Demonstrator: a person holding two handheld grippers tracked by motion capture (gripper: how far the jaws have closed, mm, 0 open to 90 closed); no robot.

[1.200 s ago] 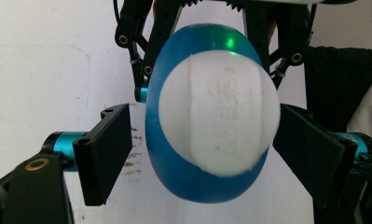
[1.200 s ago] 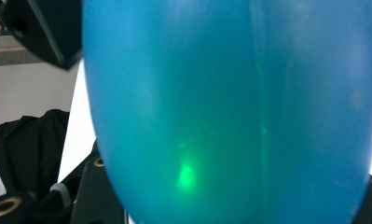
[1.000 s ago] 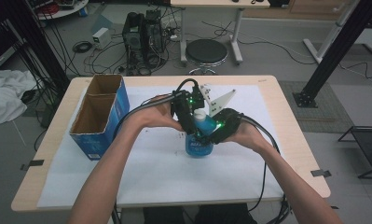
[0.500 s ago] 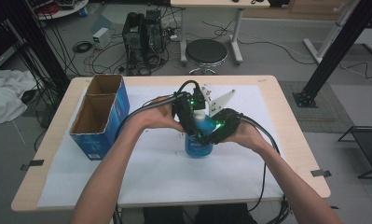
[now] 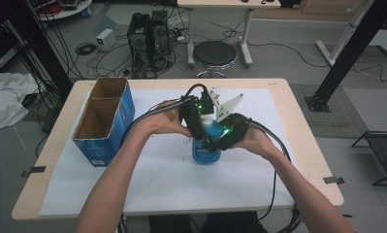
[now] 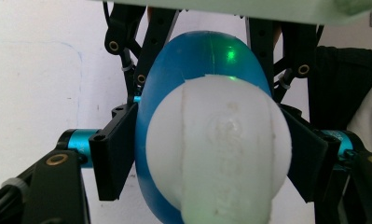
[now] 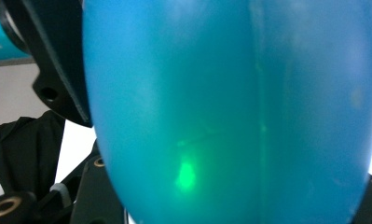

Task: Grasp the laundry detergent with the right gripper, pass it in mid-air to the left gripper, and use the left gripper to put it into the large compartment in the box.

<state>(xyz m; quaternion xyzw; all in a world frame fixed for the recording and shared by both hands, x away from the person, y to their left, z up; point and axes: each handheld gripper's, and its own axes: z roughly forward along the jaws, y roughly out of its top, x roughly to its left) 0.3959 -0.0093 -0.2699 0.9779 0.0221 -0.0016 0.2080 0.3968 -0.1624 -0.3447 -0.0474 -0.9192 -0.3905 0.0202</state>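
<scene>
Cardboard box (image 5: 104,121) sits empty on the left. The left gripper (image 5: 197,121) has just been closing its jaws around the white cap (image 6: 221,149), not tight yet. The right gripper (image 5: 225,133) clamps the blue bottle (image 5: 205,150) mid-table; the cap is on
</scene>
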